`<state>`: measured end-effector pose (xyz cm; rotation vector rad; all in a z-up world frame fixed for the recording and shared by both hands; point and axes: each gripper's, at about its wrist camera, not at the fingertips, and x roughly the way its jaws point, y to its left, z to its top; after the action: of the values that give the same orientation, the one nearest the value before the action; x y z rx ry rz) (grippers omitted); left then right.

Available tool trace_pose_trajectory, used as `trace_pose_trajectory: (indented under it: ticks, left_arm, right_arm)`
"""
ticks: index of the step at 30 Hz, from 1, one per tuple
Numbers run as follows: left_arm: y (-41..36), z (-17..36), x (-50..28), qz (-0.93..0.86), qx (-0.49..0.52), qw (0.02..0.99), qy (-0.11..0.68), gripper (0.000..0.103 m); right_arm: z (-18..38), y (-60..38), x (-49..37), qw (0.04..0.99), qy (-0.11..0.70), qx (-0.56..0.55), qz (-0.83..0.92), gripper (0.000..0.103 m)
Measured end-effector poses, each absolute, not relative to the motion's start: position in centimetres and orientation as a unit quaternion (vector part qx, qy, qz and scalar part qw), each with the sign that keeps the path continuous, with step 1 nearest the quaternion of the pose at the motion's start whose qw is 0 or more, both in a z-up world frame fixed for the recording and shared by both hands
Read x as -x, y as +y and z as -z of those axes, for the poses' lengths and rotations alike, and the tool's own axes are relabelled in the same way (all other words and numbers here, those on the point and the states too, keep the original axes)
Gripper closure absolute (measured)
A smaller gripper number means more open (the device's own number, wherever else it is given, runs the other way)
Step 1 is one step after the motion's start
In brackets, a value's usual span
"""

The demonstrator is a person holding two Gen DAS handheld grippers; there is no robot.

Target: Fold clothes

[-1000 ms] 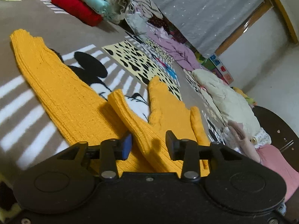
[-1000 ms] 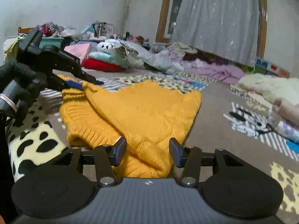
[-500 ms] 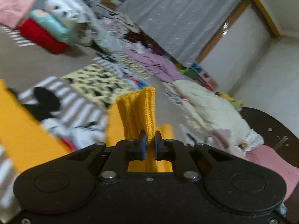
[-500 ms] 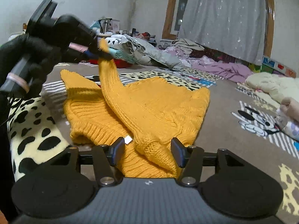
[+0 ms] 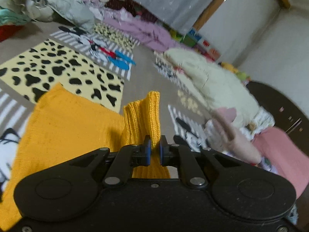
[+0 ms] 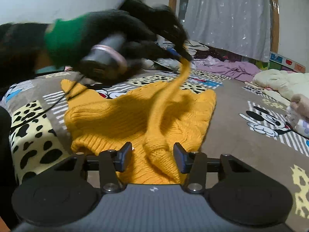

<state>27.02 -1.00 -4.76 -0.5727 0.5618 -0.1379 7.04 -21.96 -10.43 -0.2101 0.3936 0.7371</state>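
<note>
Ribbed yellow knit sweater point(image 6: 119, 119); matt black plastic left claw point(image 5: 154, 150).

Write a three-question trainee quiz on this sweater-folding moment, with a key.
1. True or false: the right gripper is shut on the sweater.
2. What does the left gripper hold? A) a sock B) the sleeve C) nothing
3. Fill in: the sleeve is lifted ____ the sweater's body.

Key: 1 false, its jaws stand open; 2 B; 3 above.
</note>
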Motion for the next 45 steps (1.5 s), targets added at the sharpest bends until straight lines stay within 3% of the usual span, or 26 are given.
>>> trace_pose_trajectory:
  ticks: [9, 18, 21, 25, 29, 34, 37, 41, 45]
  left_arm:
    - [-4.4, 7.2, -31.6, 0.043, 0.208, 0.92, 0.329, 0.097]
    - [-6.8, 8.5, -33.6, 0.027, 0.137, 0.923, 0.359, 0.097]
    - [-7.2, 8.4, -33.9, 0.054, 0.115, 0.919, 0.374, 0.076]
    - [-5.4, 5.9, -32.1, 0.073, 0.131, 0.932, 0.331, 0.076]
    - [-5.3, 4.8, -30.6, 0.097, 0.058, 0.939, 0.324, 0.078]
    - [-7.3, 6.1, -30.0, 0.145, -0.055, 0.929, 0.337, 0.082]
    - [-8.4, 7.6, -30.6, 0.147, -0.09, 0.922, 0.347, 0.082]
    - [-8.5, 9.7, -31.9, 0.113, -0.08, 0.919, 0.37, 0.081]
    - [-9.3, 9.8, -31.7, 0.101, -0.103, 0.918, 0.37, 0.081]
  right_arm:
    - [10.4, -22.7, -8.0, 0.9, 0.223, 0.059, -0.369, 0.072]
    - [10.6, -24.4, -9.8, 0.891, 0.263, -0.029, -0.369, 0.076]
    - [10.8, -24.5, -9.9, 0.89, 0.268, -0.034, -0.367, 0.076]
    - [10.6, -24.7, -9.8, 0.894, 0.265, -0.037, -0.359, 0.076]
    - [9.9, -25.8, -9.1, 0.903, 0.255, -0.046, -0.343, 0.073]
    - [8.6, -24.8, -6.9, 0.922, 0.163, -0.002, -0.35, 0.073]
    - [8.9, -23.3, -7.1, 0.921, 0.151, 0.016, -0.36, 0.074]
    - [10.9, -22.3, -9.2, 0.904, 0.239, 0.026, -0.355, 0.073]
    - [11.1, -23.2, -10.3, 0.896, 0.264, -0.019, -0.356, 0.074]
